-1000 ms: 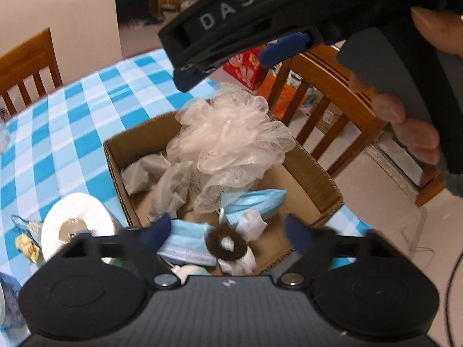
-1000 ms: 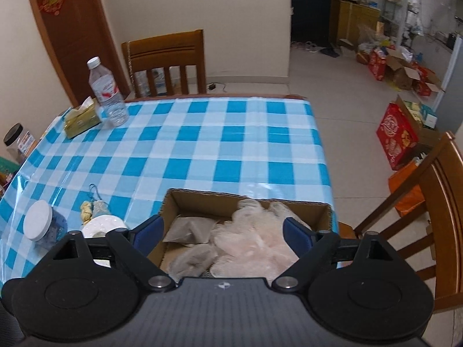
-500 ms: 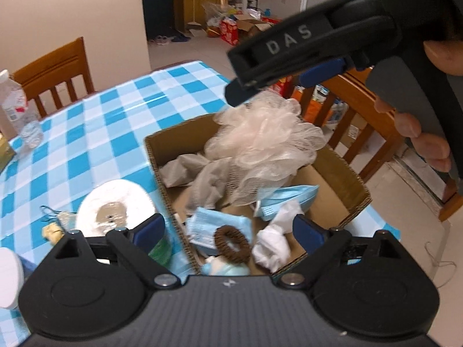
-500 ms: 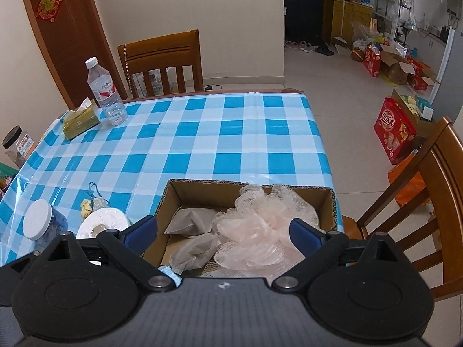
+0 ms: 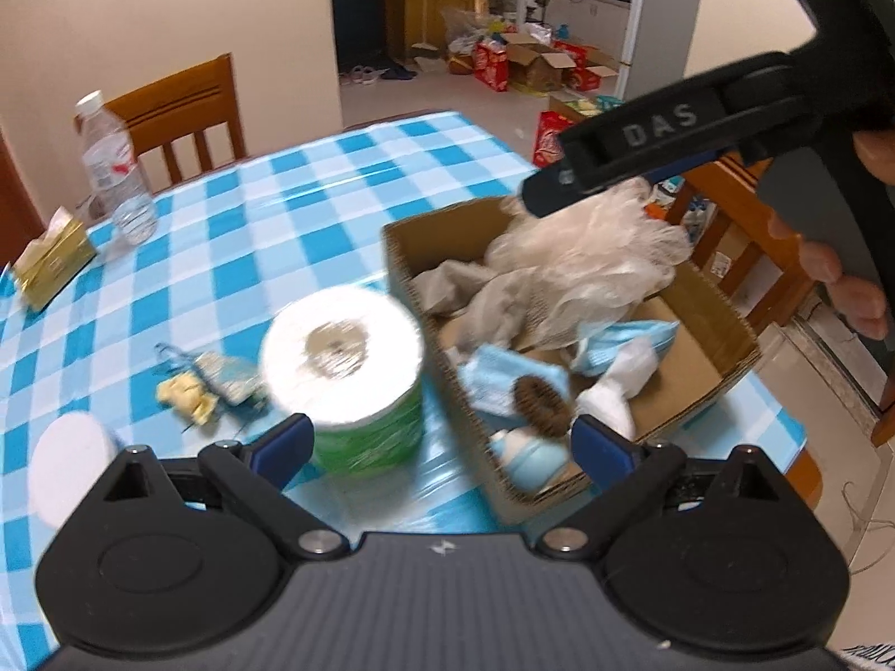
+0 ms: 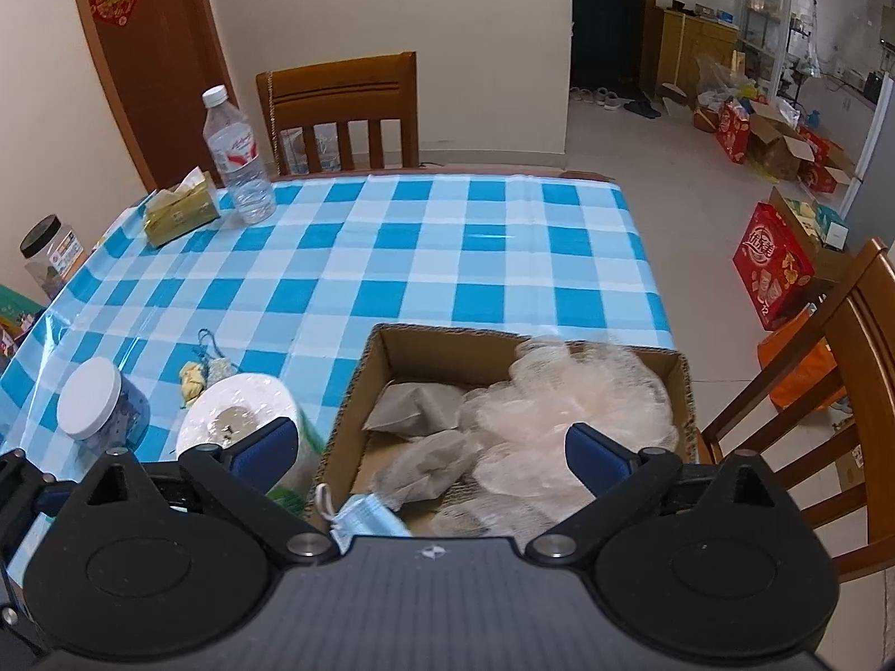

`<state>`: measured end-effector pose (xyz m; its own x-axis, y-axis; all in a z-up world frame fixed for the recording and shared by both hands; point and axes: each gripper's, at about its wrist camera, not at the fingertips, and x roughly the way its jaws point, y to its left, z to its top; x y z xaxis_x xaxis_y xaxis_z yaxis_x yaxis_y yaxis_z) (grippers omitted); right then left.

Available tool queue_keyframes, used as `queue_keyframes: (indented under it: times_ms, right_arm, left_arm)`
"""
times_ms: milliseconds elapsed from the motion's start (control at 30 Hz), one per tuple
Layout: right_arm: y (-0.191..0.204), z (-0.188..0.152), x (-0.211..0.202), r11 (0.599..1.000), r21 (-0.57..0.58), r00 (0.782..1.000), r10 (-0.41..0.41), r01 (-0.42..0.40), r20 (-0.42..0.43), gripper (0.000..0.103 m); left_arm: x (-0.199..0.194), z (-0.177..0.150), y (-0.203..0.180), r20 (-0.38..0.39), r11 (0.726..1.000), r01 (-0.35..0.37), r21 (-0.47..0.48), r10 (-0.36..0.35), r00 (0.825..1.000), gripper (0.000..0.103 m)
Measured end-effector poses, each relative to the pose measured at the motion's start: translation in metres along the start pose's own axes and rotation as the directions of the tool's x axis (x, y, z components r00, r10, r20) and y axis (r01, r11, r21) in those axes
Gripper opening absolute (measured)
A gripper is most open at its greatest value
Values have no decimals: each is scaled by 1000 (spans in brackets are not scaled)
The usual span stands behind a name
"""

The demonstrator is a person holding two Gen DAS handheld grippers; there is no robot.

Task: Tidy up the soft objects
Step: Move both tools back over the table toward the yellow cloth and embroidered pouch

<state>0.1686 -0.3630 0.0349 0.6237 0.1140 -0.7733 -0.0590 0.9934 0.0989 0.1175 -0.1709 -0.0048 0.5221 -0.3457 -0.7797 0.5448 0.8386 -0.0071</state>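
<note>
A cardboard box (image 5: 721, 307) (image 6: 391, 344) sits at the table's right edge. It holds a pale pink mesh pouf (image 5: 593, 246) (image 6: 565, 397), grey cloths (image 6: 425, 464), blue face masks (image 5: 621, 335) (image 6: 366, 520), a brown hair tie (image 5: 540, 400) and white tissue (image 5: 612, 391). My left gripper (image 5: 442, 450) is open and empty, above the box's near-left corner and a toilet roll (image 5: 347, 358) (image 6: 240, 419). My right gripper (image 6: 430, 450) is open and empty above the box; it also shows in the left wrist view (image 5: 665, 140).
On the blue checked tablecloth (image 6: 391, 257) lie a small yellow and blue charm (image 5: 207, 386) (image 6: 204, 374), a white-lidded jar (image 6: 95, 402), a water bottle (image 6: 238, 156), a tissue pack (image 6: 179, 207) and a dark-lidded jar (image 6: 47, 251). Wooden chairs stand behind (image 6: 341, 112) and to the right (image 6: 828, 391).
My left gripper has pulled back and swung left, bringing the toilet roll and charm into view. My right gripper has risen away from the pouf, which stays in the box.
</note>
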Motion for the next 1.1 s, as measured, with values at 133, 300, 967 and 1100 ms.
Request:
queue_keyframes:
  times_ms: [133, 300, 967, 1100]
  right_arm:
    - [16, 0, 3, 1000, 5, 1000, 3, -3, -12, 103]
    - [39, 0, 8, 1000, 7, 1000, 6, -6, -25, 103]
    - [147, 20, 36, 998, -46, 998, -48, 46, -51, 103]
    - [160, 27, 46, 997, -60, 997, -46, 42, -66, 103]
  left_arm:
    - [-4, -11, 23, -16, 999, -26, -28, 25, 1000, 98]
    - [-10, -21, 52, -30, 997, -46, -62, 44, 999, 98]
    - [-14, -37, 153, -62, 999, -35, -20, 34, 997, 98]
    - [-14, -33, 162, -57, 1000, -30, -9, 29, 998, 98]
